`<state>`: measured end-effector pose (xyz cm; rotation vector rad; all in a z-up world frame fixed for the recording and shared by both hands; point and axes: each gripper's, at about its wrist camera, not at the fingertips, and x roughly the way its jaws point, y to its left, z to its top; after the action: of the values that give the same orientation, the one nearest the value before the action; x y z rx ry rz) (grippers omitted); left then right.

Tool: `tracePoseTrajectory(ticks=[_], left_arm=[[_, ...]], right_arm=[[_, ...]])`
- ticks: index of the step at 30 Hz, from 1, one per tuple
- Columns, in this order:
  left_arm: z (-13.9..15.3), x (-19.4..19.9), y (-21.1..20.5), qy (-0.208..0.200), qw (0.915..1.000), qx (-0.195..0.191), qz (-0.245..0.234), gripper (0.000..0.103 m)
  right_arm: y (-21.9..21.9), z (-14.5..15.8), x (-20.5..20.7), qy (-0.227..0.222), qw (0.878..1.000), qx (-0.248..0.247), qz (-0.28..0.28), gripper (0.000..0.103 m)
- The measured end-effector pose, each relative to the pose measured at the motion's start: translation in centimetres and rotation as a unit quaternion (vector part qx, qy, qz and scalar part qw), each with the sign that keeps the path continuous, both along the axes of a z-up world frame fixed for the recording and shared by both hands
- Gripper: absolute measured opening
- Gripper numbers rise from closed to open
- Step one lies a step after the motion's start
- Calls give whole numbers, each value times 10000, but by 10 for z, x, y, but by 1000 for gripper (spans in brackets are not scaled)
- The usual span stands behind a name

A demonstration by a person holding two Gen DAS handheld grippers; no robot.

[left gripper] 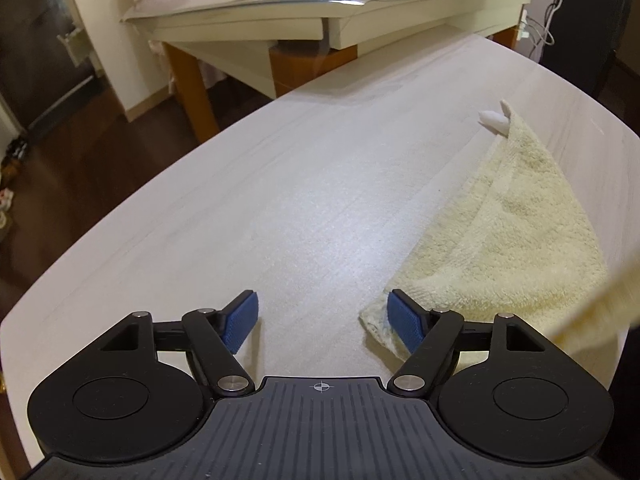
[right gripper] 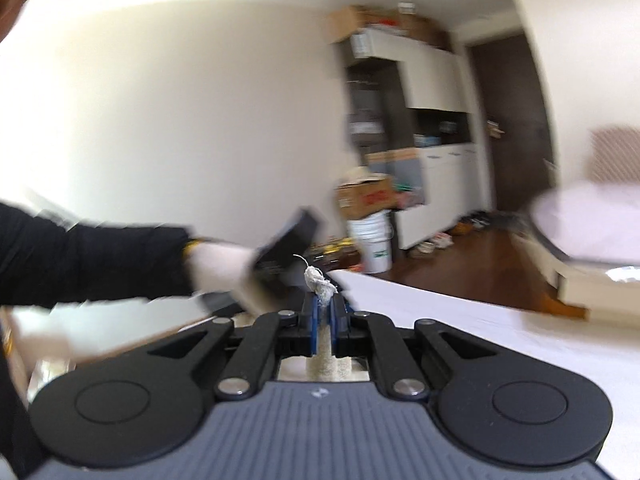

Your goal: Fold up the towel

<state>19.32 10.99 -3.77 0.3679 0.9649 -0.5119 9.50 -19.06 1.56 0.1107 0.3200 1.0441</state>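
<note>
A pale yellow towel (left gripper: pixel 520 220) lies on the light wooden table (left gripper: pixel 280 200), partly doubled over, with a white tag (left gripper: pixel 494 120) at its far corner. My left gripper (left gripper: pixel 320 304) is open just above the table; its right pad (left gripper: pixel 406 320) rests against the towel's near corner, and nothing is between the pads. A blurred flap of towel rises at the right edge. My right gripper (right gripper: pixel 324 300) is shut on a towel corner (right gripper: pixel 320 282) that pokes out past its tips. Beyond it, a white-gloved hand (right gripper: pixel 220 268) in a black sleeve holds the left gripper.
A second table with a glass top (left gripper: pixel 320 12) stands beyond the far edge. In the right wrist view, a white bucket (right gripper: pixel 372 244), a cardboard box (right gripper: pixel 366 196) and white cabinets (right gripper: pixel 436 80) stand across the dark floor. This view is blurred.
</note>
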Motion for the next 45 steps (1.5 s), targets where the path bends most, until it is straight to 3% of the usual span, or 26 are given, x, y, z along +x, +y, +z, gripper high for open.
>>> tracePoseTrajectory(ticks=[5, 14, 19, 22, 30, 33, 38, 42, 45], left_arm=[[4, 11, 10, 116, 9987, -425, 250, 71], [28, 7, 11, -467, 9943, -842, 469, 71], [30, -4, -5, -541, 9938, -954, 205, 71], [22, -12, -20, -529, 9954, -795, -25, 71], [27, -30, -18, -542, 9938, -971, -69, 71], [25, -38, -16, -575, 9941, -916, 92, 71], [11, -34, -18, -749, 9934, -564, 661, 70], [0, -33, -21, -898, 9928, -265, 743, 73], [-7, -35, -25, -1024, 9924, 12, 685, 73]], right_arm=[[-32, -23, 37, 650, 9960, 254, -561, 7], [-74, -63, 71, 1475, 9765, 459, -1505, 7], [-82, -82, 88, 1979, 9636, 357, -1763, 7], [-82, -92, 95, 2112, 9591, 154, -1881, 7], [-68, -90, 96, 1793, 9555, -820, -2195, 16], [-66, -89, 90, 1670, 9530, -1091, -2281, 24], [-68, -84, 76, 1318, 9537, -1039, -2497, 24], [-66, -69, 51, 825, 9586, -1000, -2535, 25], [-50, -64, 35, 422, 9637, -1346, -2266, 24]])
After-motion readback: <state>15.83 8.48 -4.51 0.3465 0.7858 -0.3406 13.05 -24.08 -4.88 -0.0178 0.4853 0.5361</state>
